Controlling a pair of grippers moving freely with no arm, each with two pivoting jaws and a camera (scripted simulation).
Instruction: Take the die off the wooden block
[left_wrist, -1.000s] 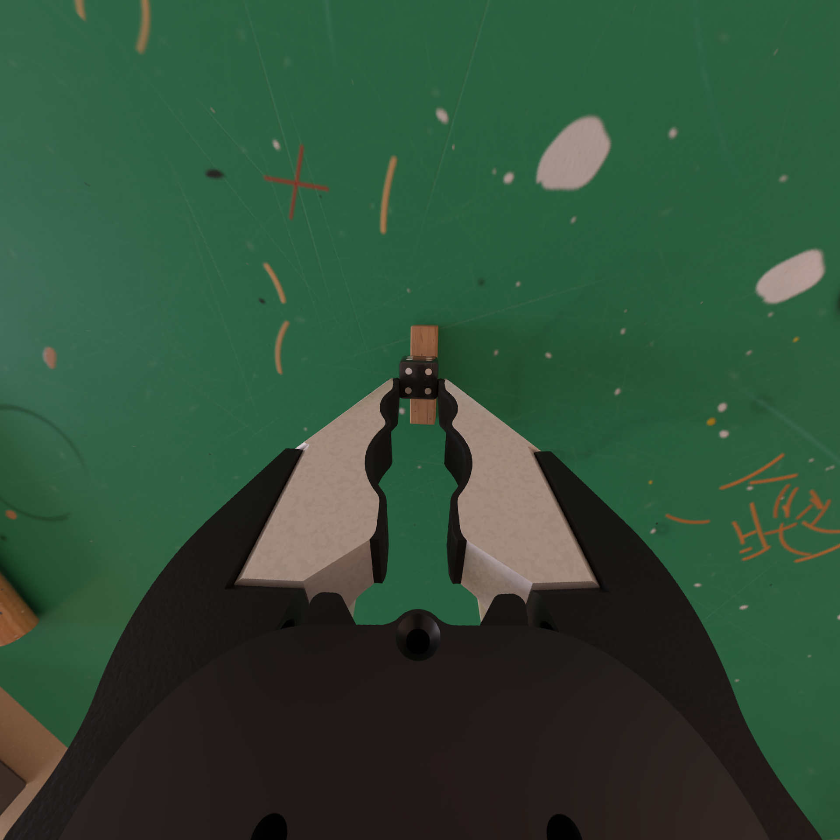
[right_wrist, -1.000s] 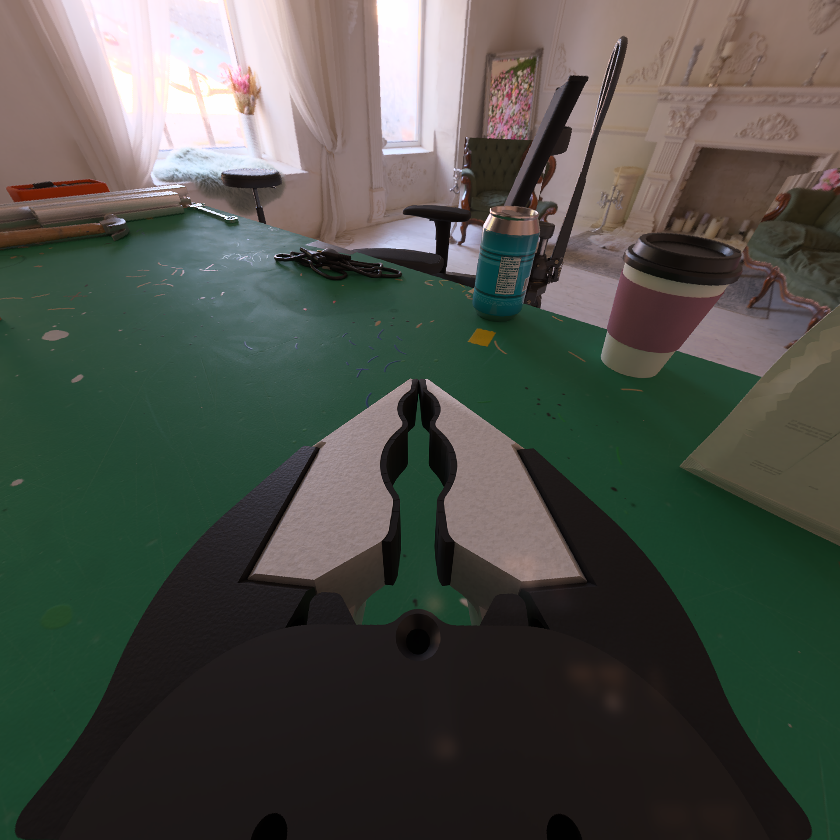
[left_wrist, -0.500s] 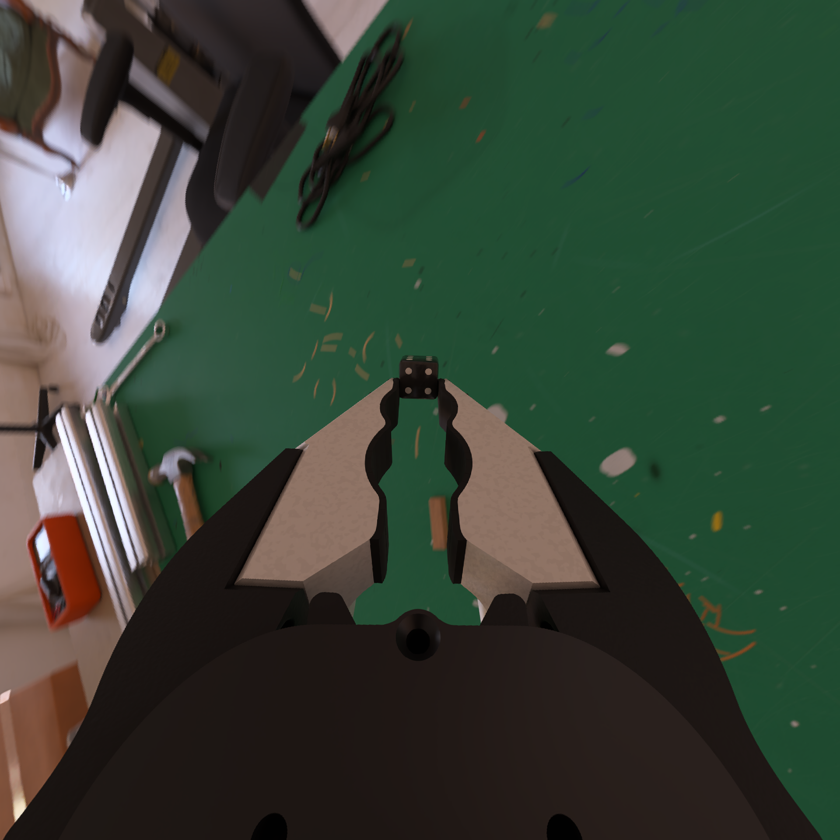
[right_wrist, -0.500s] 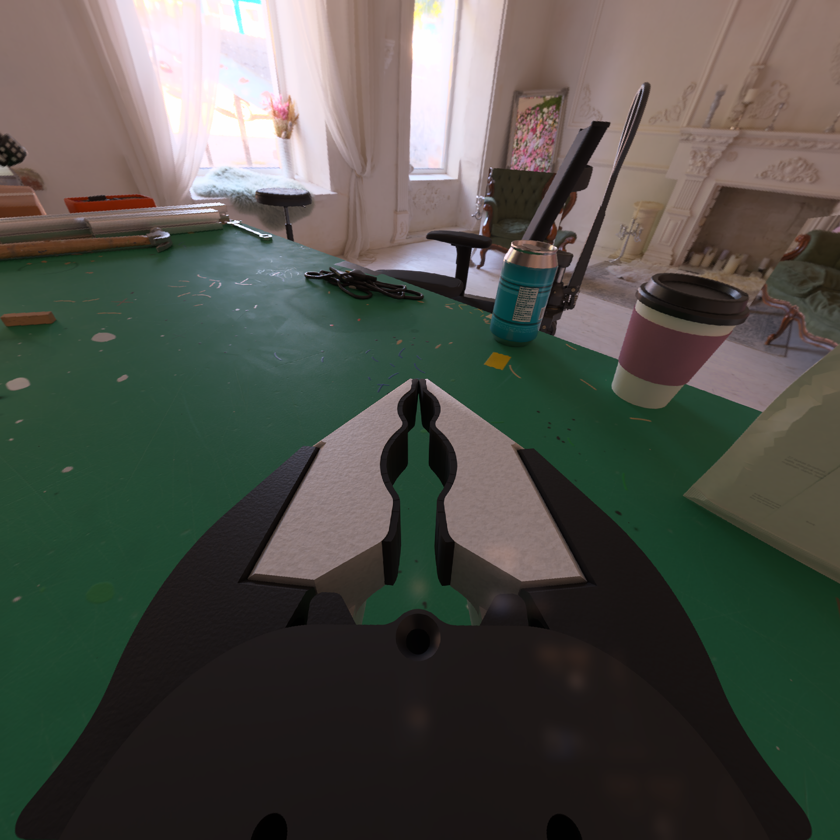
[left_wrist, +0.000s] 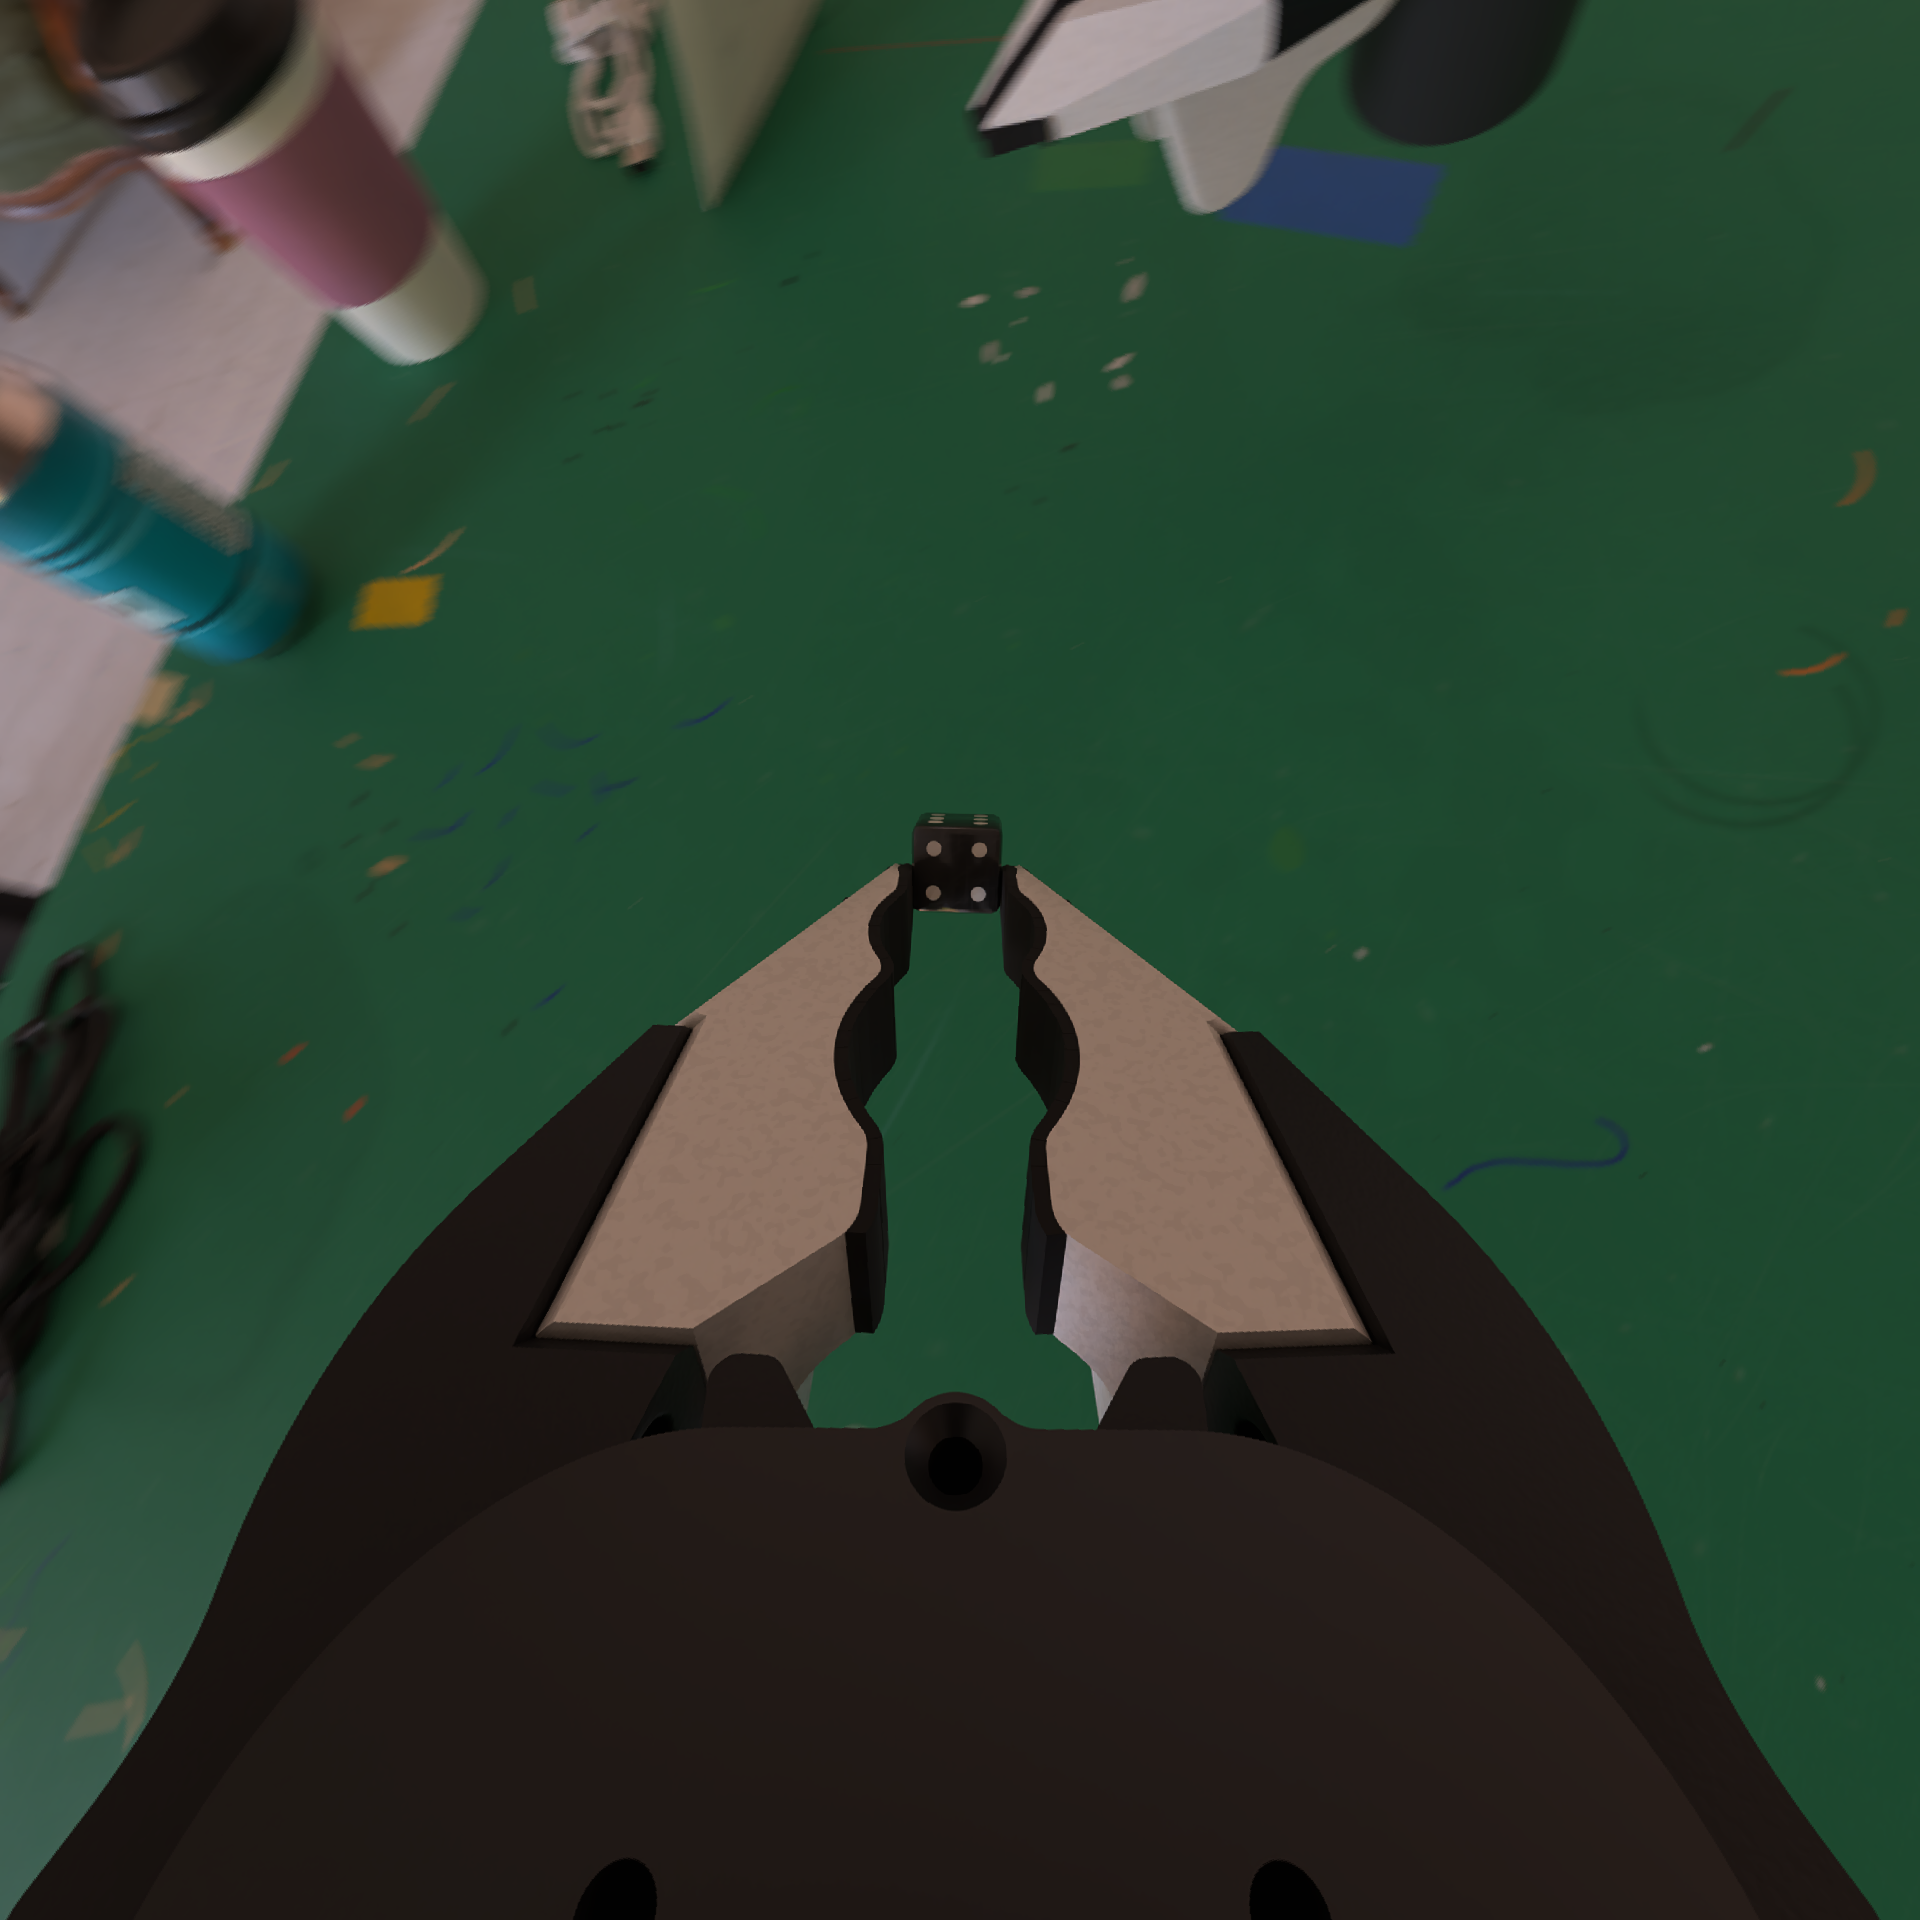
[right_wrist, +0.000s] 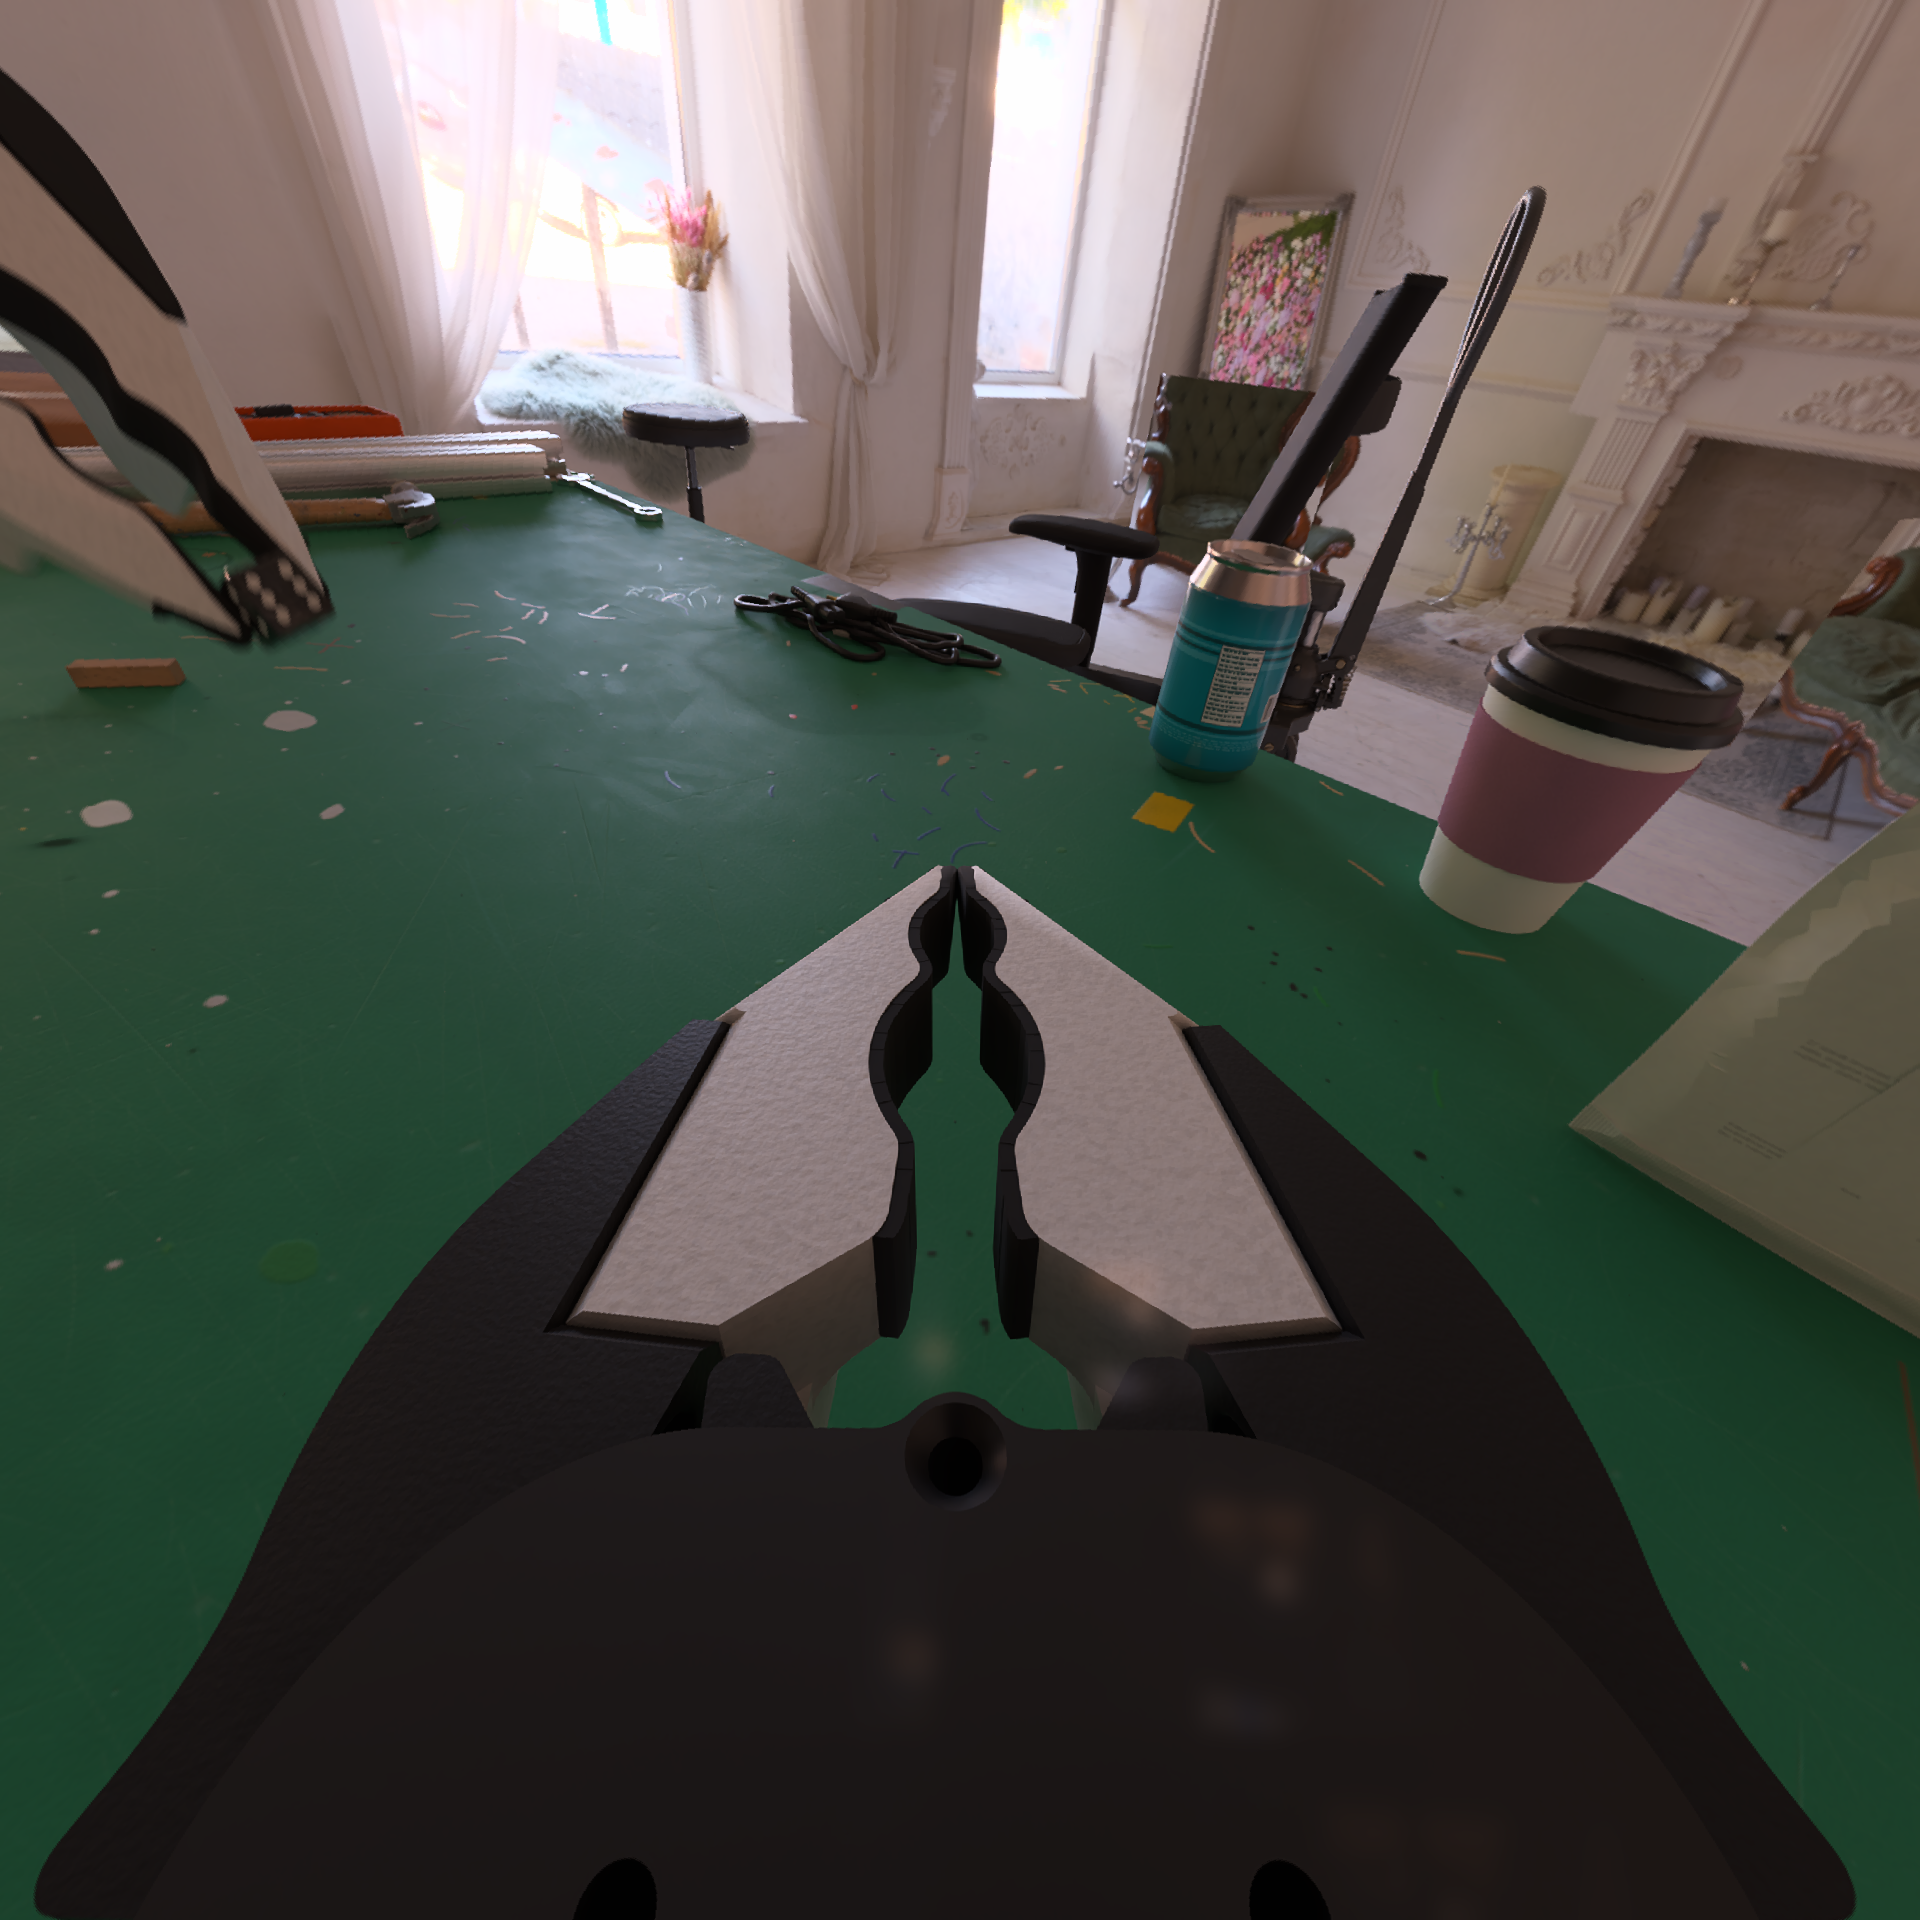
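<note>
ok so a second ago the black die (left_wrist: 956, 864) was sitting on the wooden block (right_wrist: 126, 673); now the left gripper (left_wrist: 956, 902) has it pinched at the tips, carried well clear above the green table (left_wrist: 1351, 623); four white pips face the camera; right gripper (right_wrist: 957, 875) is closed on nothing, basically done

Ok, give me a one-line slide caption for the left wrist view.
Left claw pinching the black die at its tips above the green table, cup and can at left.

die (left_wrist: 956, 864): glossy plastic, perhaps | wooden block (right_wrist: 126, 673): matt | can (right_wrist: 1231, 658): shiny metal
</note>
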